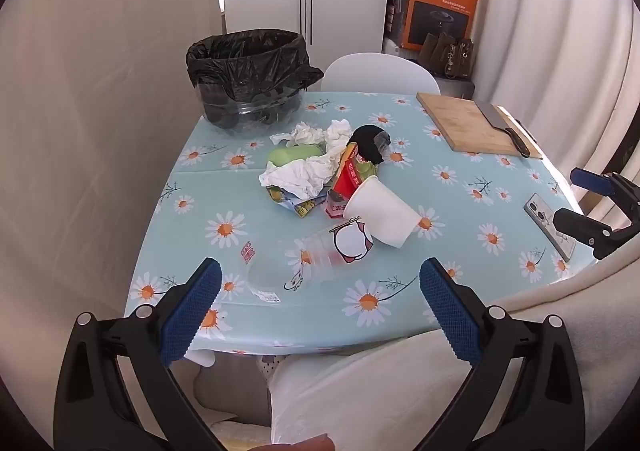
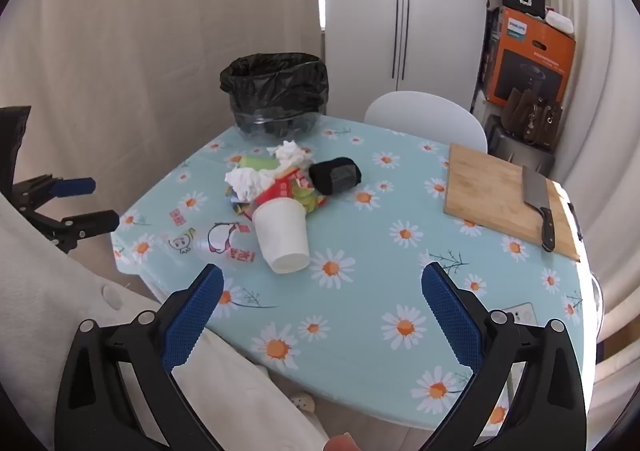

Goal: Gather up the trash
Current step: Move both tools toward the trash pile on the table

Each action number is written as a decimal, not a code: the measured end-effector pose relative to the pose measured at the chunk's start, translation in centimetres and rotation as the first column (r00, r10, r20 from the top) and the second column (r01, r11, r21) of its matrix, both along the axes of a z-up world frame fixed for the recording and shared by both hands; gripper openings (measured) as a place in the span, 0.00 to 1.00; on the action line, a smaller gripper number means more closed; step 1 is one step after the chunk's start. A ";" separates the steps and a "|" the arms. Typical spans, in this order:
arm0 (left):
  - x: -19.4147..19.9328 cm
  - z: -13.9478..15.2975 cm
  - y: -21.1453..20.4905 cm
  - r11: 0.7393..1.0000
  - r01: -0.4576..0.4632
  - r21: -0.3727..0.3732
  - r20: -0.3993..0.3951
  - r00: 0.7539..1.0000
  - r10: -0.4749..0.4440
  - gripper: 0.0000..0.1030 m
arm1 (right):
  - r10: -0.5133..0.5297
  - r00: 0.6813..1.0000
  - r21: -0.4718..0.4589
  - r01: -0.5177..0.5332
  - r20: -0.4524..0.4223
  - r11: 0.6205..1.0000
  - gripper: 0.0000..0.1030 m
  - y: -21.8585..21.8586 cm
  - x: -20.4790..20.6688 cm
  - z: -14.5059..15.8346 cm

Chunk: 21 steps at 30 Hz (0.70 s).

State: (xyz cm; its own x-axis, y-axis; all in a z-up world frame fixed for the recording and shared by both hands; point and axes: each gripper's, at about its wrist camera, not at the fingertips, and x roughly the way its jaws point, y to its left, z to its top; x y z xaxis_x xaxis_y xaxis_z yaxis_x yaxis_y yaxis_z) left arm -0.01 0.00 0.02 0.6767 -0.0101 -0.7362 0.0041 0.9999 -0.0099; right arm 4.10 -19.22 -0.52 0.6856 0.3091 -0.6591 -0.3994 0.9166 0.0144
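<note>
A pile of trash lies mid-table: crumpled white tissues [image 1: 304,167] [image 2: 256,177], a red snack wrapper [image 1: 347,177] [image 2: 282,187], a black rolled item [image 1: 370,141] [image 2: 335,175], a white paper cup [image 1: 380,213] [image 2: 282,233] on its side and a clear plastic cup [image 1: 308,257] [image 2: 208,239] with cartoon print on its side. A bin with a black liner [image 1: 250,79] [image 2: 276,91] stands at the table's far left. My left gripper [image 1: 320,291] is open and empty above the near edge, just before the clear cup. My right gripper [image 2: 322,297] is open and empty over the tablecloth, near the paper cup.
A cutting board [image 1: 468,125] [image 2: 500,195] with a cleaver [image 1: 504,127] [image 2: 538,203] lies at the right. A phone [image 1: 550,225] [image 2: 520,315] lies near the right edge. A white chair [image 1: 380,73] [image 2: 426,117] stands behind the flowered table [image 1: 224,187] [image 2: 360,331].
</note>
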 end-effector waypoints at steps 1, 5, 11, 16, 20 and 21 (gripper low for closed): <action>0.0 0.0 0.0 1.000 0.003 0.000 -0.001 1.000 -0.003 0.94 | -0.001 1.000 0.003 0.001 0.005 1.000 0.92 0.0 0.0 0.0; -0.1 0.1 -0.2 1.000 0.010 0.004 -0.002 1.000 -0.010 0.94 | 0.001 1.000 0.003 -0.001 -0.007 1.000 0.92 0.0 0.1 -0.1; 0.0 0.0 -0.3 1.000 0.002 0.001 -0.007 1.000 -0.002 0.94 | 0.003 1.000 0.005 -0.003 -0.008 1.000 0.92 0.0 -0.2 0.0; -0.1 0.1 -0.6 1.000 0.002 -0.001 -0.009 1.000 -0.002 0.94 | 0.007 1.000 0.005 -0.006 -0.012 1.000 0.92 0.2 0.0 -0.2; -0.2 -0.6 0.2 1.000 0.009 -0.005 -0.013 1.000 -0.009 0.94 | 0.012 1.000 0.001 -0.012 -0.013 1.000 0.92 0.5 -0.2 -0.3; -0.3 -0.5 0.2 1.000 0.010 -0.006 -0.013 1.000 -0.010 0.94 | 0.011 1.000 0.001 -0.011 -0.012 1.000 0.92 0.5 -0.2 -0.3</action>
State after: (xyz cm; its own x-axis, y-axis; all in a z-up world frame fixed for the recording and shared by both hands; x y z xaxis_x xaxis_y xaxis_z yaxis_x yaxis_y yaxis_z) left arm -0.31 0.19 -0.46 0.6672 -0.0209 -0.7445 0.0137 0.9998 -0.0159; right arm 3.94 -18.73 -0.79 0.6739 0.3171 -0.6673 -0.4092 0.9122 0.0202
